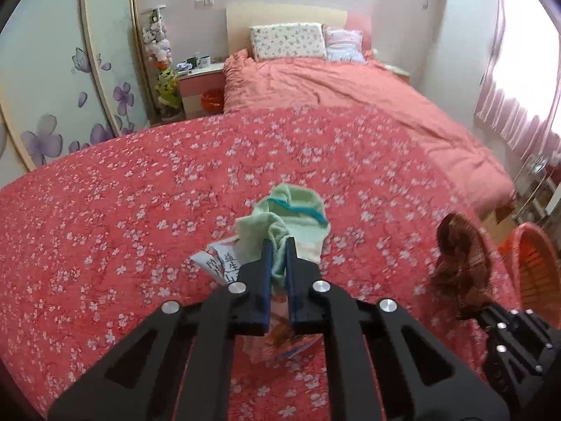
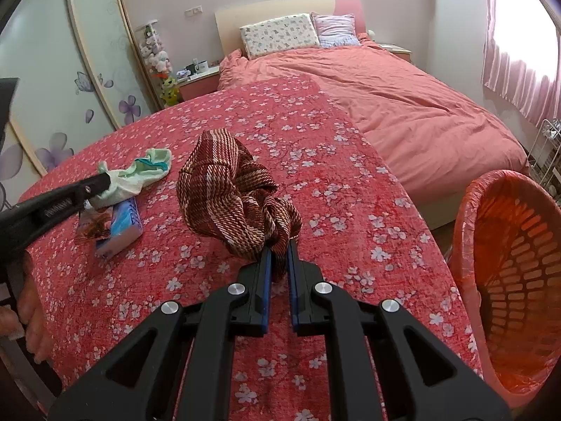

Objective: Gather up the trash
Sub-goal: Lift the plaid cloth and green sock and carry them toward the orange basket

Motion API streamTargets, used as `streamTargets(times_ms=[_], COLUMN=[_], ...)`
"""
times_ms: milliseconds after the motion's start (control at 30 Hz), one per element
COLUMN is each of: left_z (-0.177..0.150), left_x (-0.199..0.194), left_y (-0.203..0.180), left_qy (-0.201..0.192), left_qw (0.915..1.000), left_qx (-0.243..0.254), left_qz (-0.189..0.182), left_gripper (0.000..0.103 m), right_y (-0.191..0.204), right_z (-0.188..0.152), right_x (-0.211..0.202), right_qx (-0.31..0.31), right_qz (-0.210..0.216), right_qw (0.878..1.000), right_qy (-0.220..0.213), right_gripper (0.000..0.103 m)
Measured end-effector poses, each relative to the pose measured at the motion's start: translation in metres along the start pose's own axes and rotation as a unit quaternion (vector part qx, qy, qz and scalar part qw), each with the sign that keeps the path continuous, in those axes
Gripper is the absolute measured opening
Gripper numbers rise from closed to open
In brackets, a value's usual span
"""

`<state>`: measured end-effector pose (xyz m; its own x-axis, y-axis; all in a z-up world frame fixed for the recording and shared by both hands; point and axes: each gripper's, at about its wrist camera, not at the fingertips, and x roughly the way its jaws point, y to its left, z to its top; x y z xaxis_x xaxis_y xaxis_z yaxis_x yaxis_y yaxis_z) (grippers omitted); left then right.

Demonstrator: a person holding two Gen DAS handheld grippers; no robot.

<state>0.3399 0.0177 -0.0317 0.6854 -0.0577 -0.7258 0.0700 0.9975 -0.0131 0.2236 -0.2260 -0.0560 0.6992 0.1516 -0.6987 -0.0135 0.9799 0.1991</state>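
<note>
A pale green sock [image 1: 298,224] with a teal band lies on the red flowered cover, and my left gripper [image 1: 278,249] is shut on one end of it. Under the sock lies a printed packet [image 1: 224,266] and a small blue box [image 2: 121,226]. The right wrist view shows the same green sock [image 2: 147,170] pinched by the left gripper [image 2: 105,182] from the left. My right gripper [image 2: 278,249] is shut on a brown checked cloth [image 2: 228,193], which bunches up above its fingers. That cloth [image 1: 459,263] appears at the right of the left wrist view.
An orange slatted basket [image 2: 519,273] lined with a thin bag stands beside the cover at the right. Behind it is a bed [image 2: 403,105] with a pink quilt and pillows. A floral wardrobe [image 1: 52,87] and a bedside table [image 1: 200,80] stand at the left.
</note>
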Motion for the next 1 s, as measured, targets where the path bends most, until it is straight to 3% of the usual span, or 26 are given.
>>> streamTargets(times_ms=[567, 1000], left_z=[0.022, 0.030], left_x=[-0.066, -0.122], left_y=[0.013, -0.014], left_qy=[-0.074, -0.108], left_qw=[0.9951, 0.9887], left_qx=[-0.034, -0.017], left_qz=[-0.055, -0.103], left_gripper=[0.007, 0.007], right_y=[0.000, -0.018], right_z=[0.008, 0.015], right_x=[-0.038, -0.100], right_qx=[0.001, 0.029], right_qz=[0.026, 0.030], right_qw=[0.998, 0.992], right_qy=[-0.053, -0.120], right_gripper=[0.007, 0.007])
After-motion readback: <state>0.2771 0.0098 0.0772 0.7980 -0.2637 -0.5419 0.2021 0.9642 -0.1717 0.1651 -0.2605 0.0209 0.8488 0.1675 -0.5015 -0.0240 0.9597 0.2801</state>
